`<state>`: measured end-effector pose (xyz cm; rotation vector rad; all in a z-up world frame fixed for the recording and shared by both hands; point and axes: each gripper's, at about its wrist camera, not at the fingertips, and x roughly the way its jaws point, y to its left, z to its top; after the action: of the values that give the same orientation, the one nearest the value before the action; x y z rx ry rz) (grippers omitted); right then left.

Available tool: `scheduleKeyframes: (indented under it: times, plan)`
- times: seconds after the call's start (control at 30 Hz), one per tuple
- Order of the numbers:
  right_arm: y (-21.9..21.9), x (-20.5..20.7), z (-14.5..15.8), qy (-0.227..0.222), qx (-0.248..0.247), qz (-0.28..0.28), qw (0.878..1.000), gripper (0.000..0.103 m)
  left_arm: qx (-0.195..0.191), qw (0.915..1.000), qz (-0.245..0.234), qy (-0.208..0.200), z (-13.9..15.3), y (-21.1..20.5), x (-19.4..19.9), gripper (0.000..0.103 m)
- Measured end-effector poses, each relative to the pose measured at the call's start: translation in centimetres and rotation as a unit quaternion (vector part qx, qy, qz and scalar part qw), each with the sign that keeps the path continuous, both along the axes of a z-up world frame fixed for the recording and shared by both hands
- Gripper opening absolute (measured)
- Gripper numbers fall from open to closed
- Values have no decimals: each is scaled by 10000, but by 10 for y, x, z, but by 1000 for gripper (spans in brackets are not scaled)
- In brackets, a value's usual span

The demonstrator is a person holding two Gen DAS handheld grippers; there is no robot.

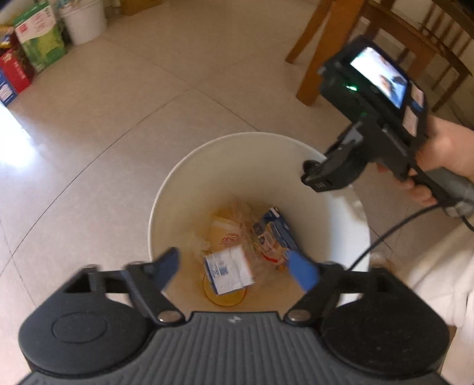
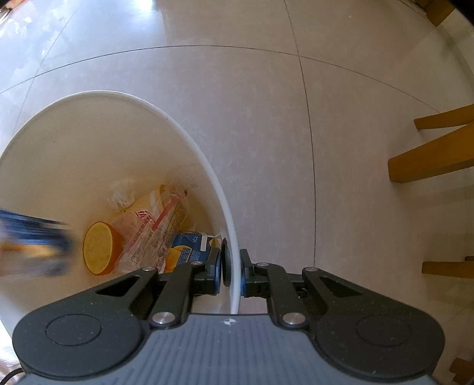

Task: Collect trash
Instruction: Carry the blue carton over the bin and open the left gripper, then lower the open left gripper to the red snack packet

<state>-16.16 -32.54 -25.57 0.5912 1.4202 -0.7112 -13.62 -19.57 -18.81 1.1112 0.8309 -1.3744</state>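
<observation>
We have the white bin [image 1: 183,189] standing on the tiled floor [image 1: 118,124], and the trash is already inside it: a small white-and-blue carton [image 1: 229,271], a blue juice box [image 1: 274,232], a crinkled clear wrapper [image 2: 154,231] and an orange cup [image 2: 100,251] all lie at the bottom. Our left claw [image 1: 237,266] hangs over the bin's near edge with its blue fingers [image 1: 302,271] spread wide and nothing between them; the white-and-blue carton shows in the gap, and we judge it has just been let go, though we cannot be sure it has settled. Our right claw [image 2: 231,272] is nearly closed on the bin's right rim [image 2: 234,266], one pad inside the wall and one outside, pinching it so the bin stays put. To do this step well, we think the right claw should hold that rim firmly without tilting the bin, since a pull to the side could tip it and spill what is collected. The left claw should lift straight up, clear of the rim, before swinging toward the next piece. Boxes [image 1: 38,38] and a white bucket [image 1: 84,20] stand by the far wall, and chair legs [image 2: 429,165] are near on the right, so we keep our moves short.
</observation>
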Motion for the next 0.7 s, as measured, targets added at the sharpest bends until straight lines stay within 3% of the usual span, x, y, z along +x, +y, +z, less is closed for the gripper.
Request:
scheduleKeyframes:
  times: [0.13,0.2,0.33,0.7]
  plan:
    - [0,0,0,1,-3,-3,10000,14,-103,9999,103,30,2,4,6,87]
    - [0,0,0,4,-6,-1,10000,14,-198,9996,199,-70,3,10,13,93]
    - [0,1,0,17,-18,-4,10000,14,-387,9973,622,-85,3,27,35,96]
    - [1,4,0,54,-50,-22,10000,15,-628,9788,1948,-11,-28,82,98,97]
